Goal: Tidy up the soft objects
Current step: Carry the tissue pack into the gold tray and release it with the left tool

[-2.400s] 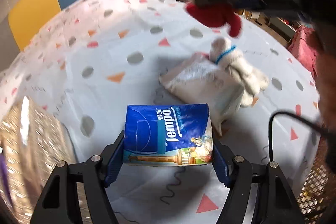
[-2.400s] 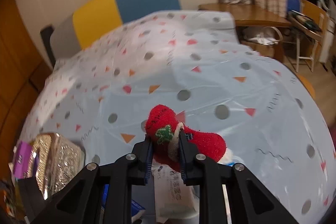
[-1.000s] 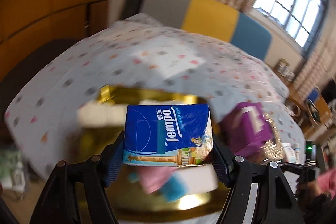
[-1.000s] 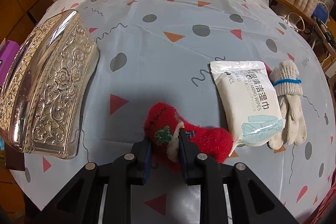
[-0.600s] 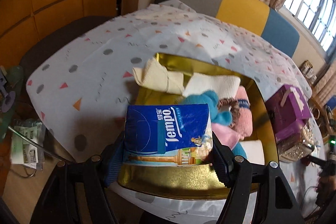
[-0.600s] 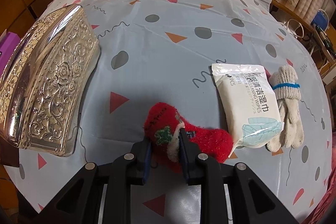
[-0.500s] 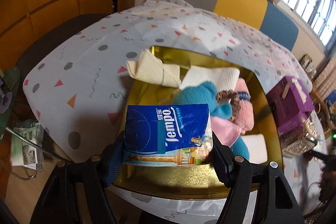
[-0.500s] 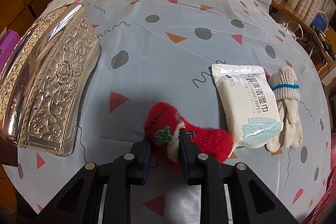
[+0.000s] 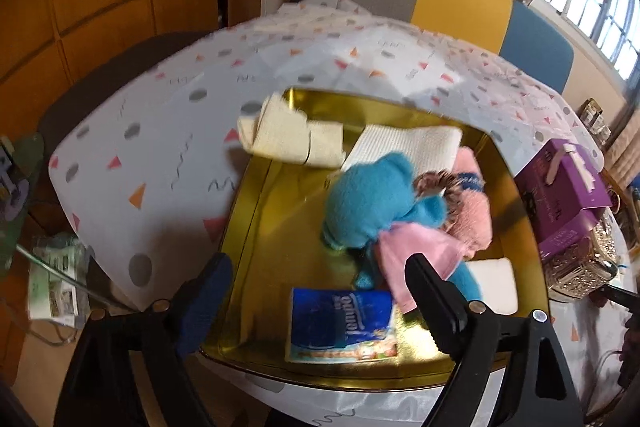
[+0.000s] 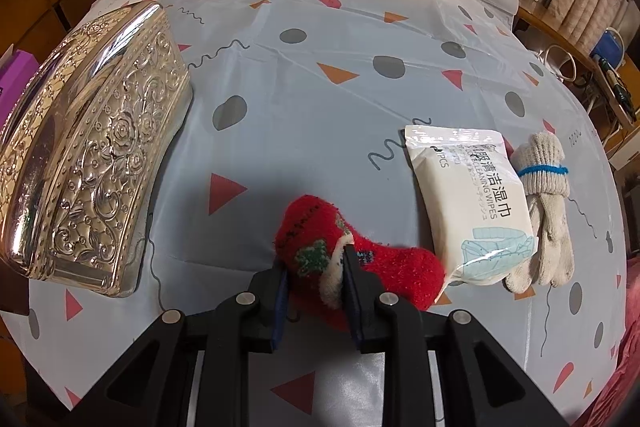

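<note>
In the left wrist view a blue tissue pack (image 9: pixel 342 325) lies flat at the near end of the gold tray (image 9: pixel 260 211). My left gripper (image 9: pixel 318 277) hovers over it with jaws opening wide, touching nothing. Further back the tray holds a blue plush toy (image 9: pixel 372 203), pink cloths (image 9: pixel 472 215), a white towel (image 9: pixel 412 143) and a cream cloth (image 9: pixel 292 141). In the right wrist view my right gripper (image 10: pixel 314 273) is shut on a red sock (image 10: pixel 352 251) above the tablecloth. A white wipes pack (image 10: pixel 472 195) and knitted gloves (image 10: pixel 544 211) lie to its right.
An embossed silver box (image 10: pixel 88 147) stands on the table's left in the right wrist view; its corner (image 9: pixel 580 267) and a purple box (image 9: pixel 564 195) sit right of the tray in the left wrist view. Chairs stand behind the patterned tablecloth (image 10: pixel 320 67).
My left gripper swung over to the gold tray, came down and let go of the tissue pack, which now lies in the tray. The right gripper kept the red sock and barely moved.
</note>
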### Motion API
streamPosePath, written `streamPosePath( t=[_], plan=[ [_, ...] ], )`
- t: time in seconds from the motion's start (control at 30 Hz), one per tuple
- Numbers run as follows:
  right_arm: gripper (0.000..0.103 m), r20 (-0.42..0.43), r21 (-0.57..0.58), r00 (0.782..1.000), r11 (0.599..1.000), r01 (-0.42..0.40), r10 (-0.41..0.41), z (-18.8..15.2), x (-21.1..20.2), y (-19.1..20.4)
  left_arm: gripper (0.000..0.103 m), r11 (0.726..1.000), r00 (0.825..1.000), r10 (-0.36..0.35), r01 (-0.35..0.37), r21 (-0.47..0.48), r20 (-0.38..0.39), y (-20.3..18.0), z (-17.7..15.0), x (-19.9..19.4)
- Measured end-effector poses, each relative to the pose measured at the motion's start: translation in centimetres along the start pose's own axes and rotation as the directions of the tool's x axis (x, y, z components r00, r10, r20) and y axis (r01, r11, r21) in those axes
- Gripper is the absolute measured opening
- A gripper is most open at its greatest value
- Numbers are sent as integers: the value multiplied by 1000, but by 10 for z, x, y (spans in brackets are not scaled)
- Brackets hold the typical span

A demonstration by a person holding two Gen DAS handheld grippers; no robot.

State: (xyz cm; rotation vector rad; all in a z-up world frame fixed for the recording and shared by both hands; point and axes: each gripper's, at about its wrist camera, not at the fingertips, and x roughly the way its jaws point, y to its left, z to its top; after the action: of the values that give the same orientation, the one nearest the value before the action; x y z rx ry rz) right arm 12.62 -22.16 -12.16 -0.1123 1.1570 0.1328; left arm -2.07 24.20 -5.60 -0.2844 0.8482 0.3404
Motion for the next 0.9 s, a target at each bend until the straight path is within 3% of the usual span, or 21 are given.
streamPosePath(
  t=[0.2, 0.9],
  plan=[
    [25, 1, -1, 1000, 1000, 0, 0, 0, 0, -1, 93, 997, 997, -15, 10, 70, 71, -22, 4, -20],
    [25, 18, -26, 1000, 1000, 12, -11, 3, -1, -5, 93, 974, 994, -85, 67, 216, 76, -73, -7, -34]
  ],
)
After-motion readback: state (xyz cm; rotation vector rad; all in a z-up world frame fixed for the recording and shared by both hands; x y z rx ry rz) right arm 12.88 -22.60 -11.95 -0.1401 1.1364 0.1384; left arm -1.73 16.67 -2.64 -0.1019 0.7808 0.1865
